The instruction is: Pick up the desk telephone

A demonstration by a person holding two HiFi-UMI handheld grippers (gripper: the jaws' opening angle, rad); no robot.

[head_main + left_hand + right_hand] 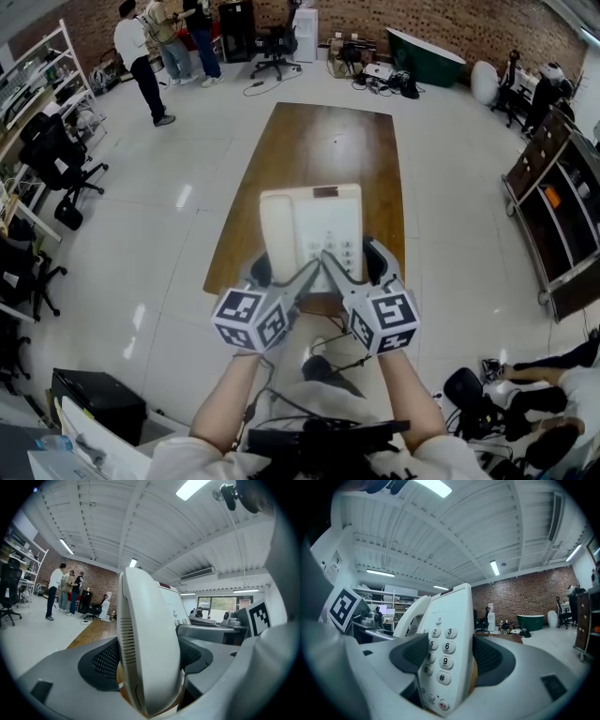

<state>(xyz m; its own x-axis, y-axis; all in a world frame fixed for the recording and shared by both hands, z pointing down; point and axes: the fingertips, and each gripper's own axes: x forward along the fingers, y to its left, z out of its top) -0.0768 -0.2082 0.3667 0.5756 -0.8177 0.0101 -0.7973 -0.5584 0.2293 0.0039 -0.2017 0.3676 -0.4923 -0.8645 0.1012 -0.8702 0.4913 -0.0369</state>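
Desk telephone: held over the wooden table, near edge clamped by the left gripper on the handset side and the right gripper on the keypad side. Risk: uneven lifting could tilt it and unseat the handset. Casing is smooth and off-white.

A long, brown wooden tabletop stands on the glossy pale floor. Its polished surface catches faint light reflections, and its near end is hidden.

A long wooden table stands on glossy white floor before a brick wall.
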